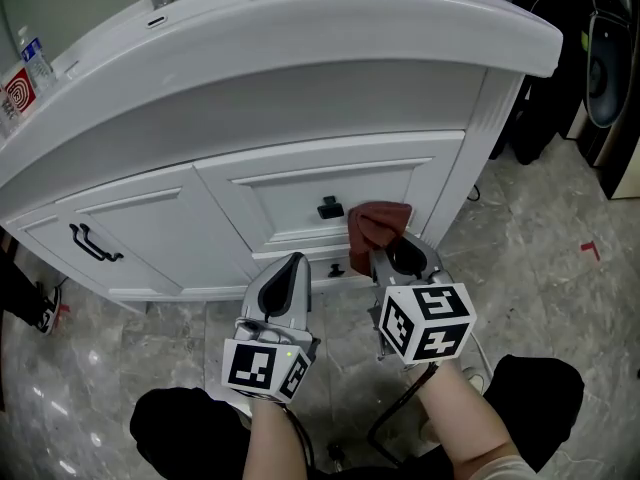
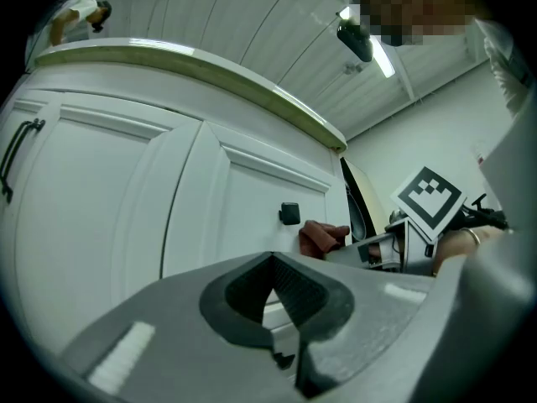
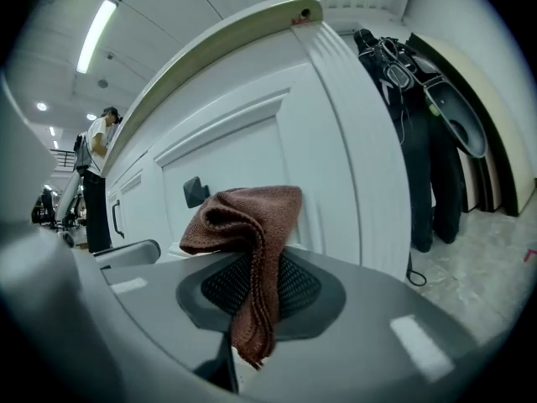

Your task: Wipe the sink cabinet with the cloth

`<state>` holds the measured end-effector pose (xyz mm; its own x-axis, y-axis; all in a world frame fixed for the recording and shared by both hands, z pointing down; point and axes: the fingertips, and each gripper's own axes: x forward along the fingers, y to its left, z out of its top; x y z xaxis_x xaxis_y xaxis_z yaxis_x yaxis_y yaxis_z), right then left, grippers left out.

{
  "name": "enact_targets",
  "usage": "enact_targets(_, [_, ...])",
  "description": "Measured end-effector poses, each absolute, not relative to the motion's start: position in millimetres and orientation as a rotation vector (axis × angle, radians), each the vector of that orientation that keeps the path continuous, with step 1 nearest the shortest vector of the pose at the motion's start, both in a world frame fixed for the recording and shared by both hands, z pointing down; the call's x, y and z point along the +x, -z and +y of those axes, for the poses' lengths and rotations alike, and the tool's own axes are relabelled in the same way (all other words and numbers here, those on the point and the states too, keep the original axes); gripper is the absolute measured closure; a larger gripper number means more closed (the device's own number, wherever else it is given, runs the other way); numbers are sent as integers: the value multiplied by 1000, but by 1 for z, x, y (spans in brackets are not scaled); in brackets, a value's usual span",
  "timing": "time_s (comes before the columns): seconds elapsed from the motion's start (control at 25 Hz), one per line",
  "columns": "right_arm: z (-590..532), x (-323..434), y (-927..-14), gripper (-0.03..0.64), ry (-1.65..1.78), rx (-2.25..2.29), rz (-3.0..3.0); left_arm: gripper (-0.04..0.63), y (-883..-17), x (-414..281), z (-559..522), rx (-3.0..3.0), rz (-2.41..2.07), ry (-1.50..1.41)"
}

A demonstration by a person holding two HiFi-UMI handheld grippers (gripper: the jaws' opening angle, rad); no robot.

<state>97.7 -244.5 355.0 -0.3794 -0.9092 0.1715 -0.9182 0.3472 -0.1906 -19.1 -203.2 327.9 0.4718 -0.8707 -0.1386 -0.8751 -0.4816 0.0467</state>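
cloth (image 1: 376, 224) clamped in right gripper (image 1: 390, 256), at the sink cabinet (image 1: 300, 200) front
the cloth is pinched between the closed right jaws and bunched ahead of the tips, just right of the black knob (image 1: 330, 208); contact with the panel cannot be confirmed. the left gripper (image 1: 287, 276) is closed on nothing, lower-left, and is judged the farther from the cloth.

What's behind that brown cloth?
The white cabinet front, with a black knob just beside the cloth. The patch of cabinet front directly behind the cloth is covered, so it can't be seen.
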Motion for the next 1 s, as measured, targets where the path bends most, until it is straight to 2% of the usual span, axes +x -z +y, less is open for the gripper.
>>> enact_targets(0.6, [-233, 173, -358, 526, -370, 1942, -2384, 595, -357, 17, -191, -2741, 1505, -163])
enact_targets(0.8, [-220, 108, -357, 526, -386, 1720, -2581, 595, -367, -1, -183, -2704, 1530, -107])
enact_targets(1.0, [-215, 26, -375, 526, -349, 1492, -2670, 595, -379, -53, -179, -2627, 1657, -36])
